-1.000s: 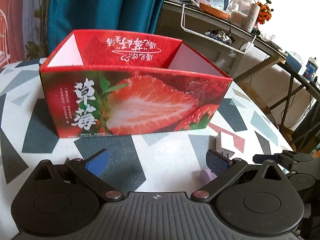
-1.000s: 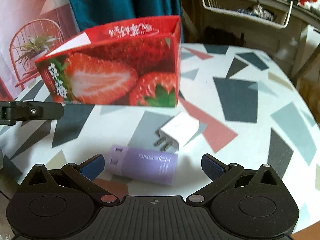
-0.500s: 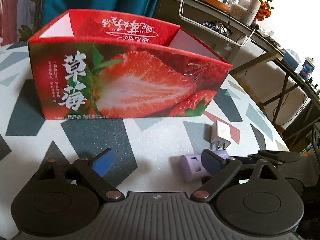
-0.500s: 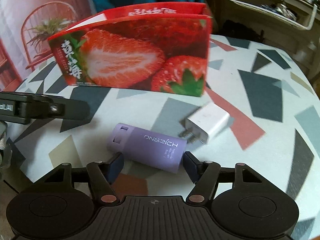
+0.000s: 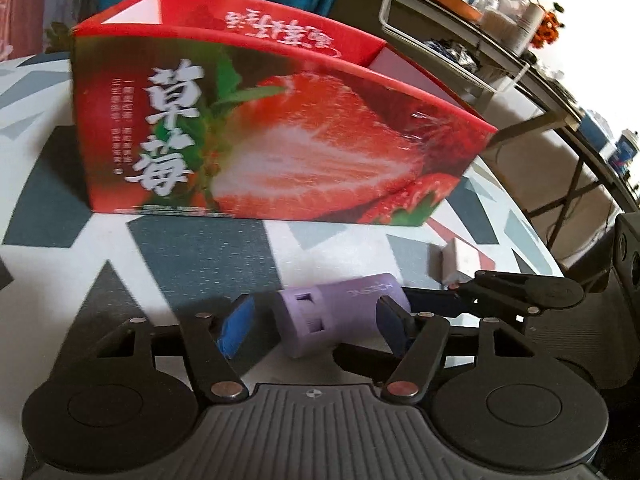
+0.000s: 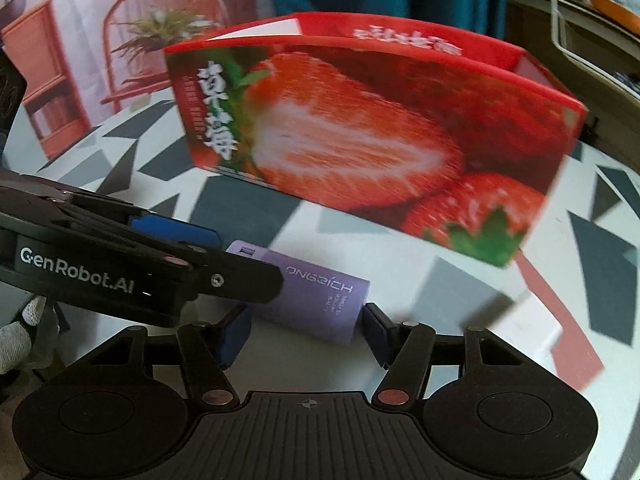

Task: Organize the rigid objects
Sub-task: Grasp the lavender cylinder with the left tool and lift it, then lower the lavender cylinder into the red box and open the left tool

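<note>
The purple cylinder (image 6: 308, 300) lies on the tabletop (image 6: 360, 240) near its front edge, before the strawberry box (image 6: 372, 136). Both grippers' jaws have just been closing around it: the right gripper (image 6: 306, 336) looks clenched on its ends, while the left gripper (image 5: 312, 326) stands released. Only one should lift; the white charger (image 5: 456, 260) lies close beside.

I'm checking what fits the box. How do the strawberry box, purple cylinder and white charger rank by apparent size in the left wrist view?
1. Strawberry box, by far the largest.
2. Purple cylinder.
3. White charger, smallest as it looks; it lies farther from the camera and is partly hidden, so its rank under the cylinder is unsure.
</note>
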### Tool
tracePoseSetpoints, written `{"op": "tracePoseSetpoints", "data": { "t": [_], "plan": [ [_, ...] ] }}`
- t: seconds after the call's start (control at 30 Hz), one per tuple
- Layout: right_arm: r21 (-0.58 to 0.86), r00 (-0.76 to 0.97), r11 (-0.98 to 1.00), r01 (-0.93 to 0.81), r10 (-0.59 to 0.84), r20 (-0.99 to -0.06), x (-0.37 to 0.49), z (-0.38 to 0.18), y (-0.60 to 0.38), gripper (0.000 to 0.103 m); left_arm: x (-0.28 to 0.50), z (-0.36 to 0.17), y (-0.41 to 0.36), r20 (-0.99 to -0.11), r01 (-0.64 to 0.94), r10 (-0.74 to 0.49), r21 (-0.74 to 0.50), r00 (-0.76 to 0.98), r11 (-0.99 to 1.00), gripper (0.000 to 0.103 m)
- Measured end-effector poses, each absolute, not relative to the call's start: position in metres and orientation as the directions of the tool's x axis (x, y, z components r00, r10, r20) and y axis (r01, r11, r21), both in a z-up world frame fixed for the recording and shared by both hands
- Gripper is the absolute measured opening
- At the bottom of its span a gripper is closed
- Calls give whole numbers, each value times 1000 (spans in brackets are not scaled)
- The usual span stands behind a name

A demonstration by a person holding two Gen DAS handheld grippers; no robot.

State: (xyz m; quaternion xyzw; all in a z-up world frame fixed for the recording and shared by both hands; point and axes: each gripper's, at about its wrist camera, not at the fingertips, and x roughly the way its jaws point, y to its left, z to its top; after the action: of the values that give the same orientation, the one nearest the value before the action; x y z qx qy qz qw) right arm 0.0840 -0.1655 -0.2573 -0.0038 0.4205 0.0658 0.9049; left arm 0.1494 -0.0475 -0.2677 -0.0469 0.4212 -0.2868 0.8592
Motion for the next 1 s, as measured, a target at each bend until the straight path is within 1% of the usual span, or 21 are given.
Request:
{"op": "tracePoseSetpoints", "data": {
  "t": [0.1, 0.17, 0.23, 0.37, 0.47, 0.53, 0.6, 0.7, 1.0],
  "plan": [
    [41, 638, 985, -166, 139, -757, 90, -259, -156, 57, 152, -268, -41, -702, 417, -515, -329, 492, 847, 65],
    [31, 638, 981, -190, 148, -755, 93, -260, -150, 57, 155, -270, -36, -710, 390, -511, -347, 485, 853, 63],
    [31, 638, 978, -207, 159, -753, 94, -259, -146, 57, 156, -270, -33, -707, 378, -514, -361, 486, 853, 63],
    [30, 641, 976, -218, 166, -750, 95, -259, -142, 55, 156, -269, -30, -714, 368, -501, -351, 489, 861, 63],
    [34, 644, 975, -218, 170, -746, 93, -258, -142, 50, 156, -268, -29, -722, 362, -488, -341, 491, 868, 62],
    [41, 647, 975, -218, 176, -742, 91, -258, -143, 44, 155, -267, -27, -725, 350, -479, -338, 495, 874, 61],
    [44, 650, 975, -216, 177, -739, 89, -258, -142, 42, 155, -265, -26, -723, 343, -474, -337, 502, 877, 60],
    [40, 667, 976, -213, 175, -724, 86, -253, -139, 39, 152, -257, -22, -708, 349, -470, -324, 527, 879, 59],
    [0, 742, 980, -201, 152, -653, 81, -222, -141, 39, 141, -228, -20, -638, 384, -486, -304, 597, 872, 59]
  ]
}}
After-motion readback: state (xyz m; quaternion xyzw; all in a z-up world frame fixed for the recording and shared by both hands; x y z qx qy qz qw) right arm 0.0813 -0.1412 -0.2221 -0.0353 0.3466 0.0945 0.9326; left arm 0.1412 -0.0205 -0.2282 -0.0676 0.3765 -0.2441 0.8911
